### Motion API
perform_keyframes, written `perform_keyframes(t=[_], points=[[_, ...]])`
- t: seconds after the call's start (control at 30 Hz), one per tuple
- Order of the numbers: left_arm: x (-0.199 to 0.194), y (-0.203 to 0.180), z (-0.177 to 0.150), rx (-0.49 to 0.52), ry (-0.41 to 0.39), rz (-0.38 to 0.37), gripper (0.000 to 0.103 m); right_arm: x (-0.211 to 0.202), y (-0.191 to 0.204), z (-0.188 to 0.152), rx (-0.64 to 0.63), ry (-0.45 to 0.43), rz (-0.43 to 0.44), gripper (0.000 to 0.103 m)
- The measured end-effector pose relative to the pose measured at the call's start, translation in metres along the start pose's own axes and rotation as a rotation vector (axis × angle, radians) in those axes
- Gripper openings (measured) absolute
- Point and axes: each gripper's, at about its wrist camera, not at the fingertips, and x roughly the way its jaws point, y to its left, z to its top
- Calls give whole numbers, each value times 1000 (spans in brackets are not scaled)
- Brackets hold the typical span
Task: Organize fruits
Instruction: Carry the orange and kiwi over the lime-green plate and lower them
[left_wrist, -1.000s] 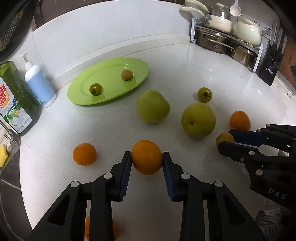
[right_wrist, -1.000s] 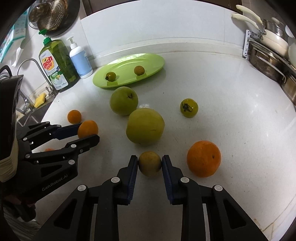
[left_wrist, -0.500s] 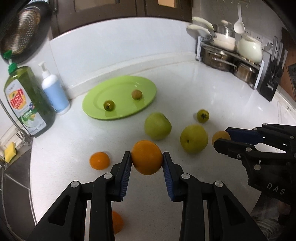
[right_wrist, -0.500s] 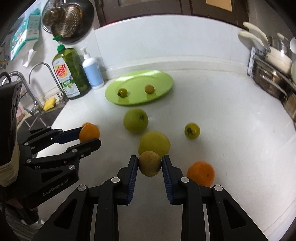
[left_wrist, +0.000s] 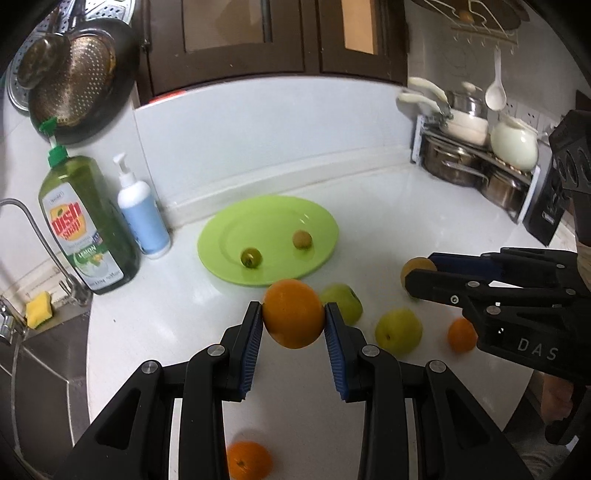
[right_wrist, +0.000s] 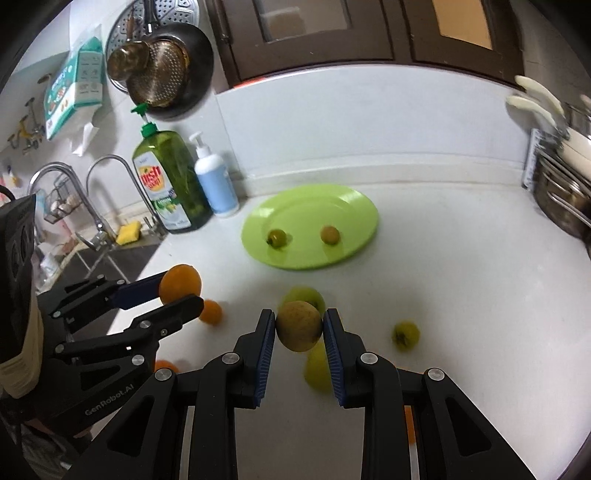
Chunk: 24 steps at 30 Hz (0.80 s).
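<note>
My left gripper (left_wrist: 293, 319) is clamped on an orange (left_wrist: 293, 313), held up off the white counter (left_wrist: 388, 229). My right gripper (right_wrist: 299, 326) pinches a small brownish-yellow fruit (right_wrist: 299, 325), also in the air. Beyond both, the green plate (left_wrist: 269, 221) carries two small fruits. Two green apples (left_wrist: 398, 331) and more oranges (left_wrist: 461, 334) lie scattered near me; the dish soap bottle (left_wrist: 86, 225) stands far left.

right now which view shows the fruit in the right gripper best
The right wrist view: the brownish-yellow fruit sits centred and close, gripped on both sides by the right gripper. The left wrist view shows only a sliver of it, mostly hidden behind a finger.
</note>
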Motion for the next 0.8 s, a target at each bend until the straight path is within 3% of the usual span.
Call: perform_keyframes(t=[0.37, 0.8], points=[[11, 18, 42, -14, -49, 21, 34, 17, 8, 54, -85, -40, 35, 28], [55, 40, 81, -5, -36, 46, 34, 76, -9, 103, -118, 30, 42, 28]])
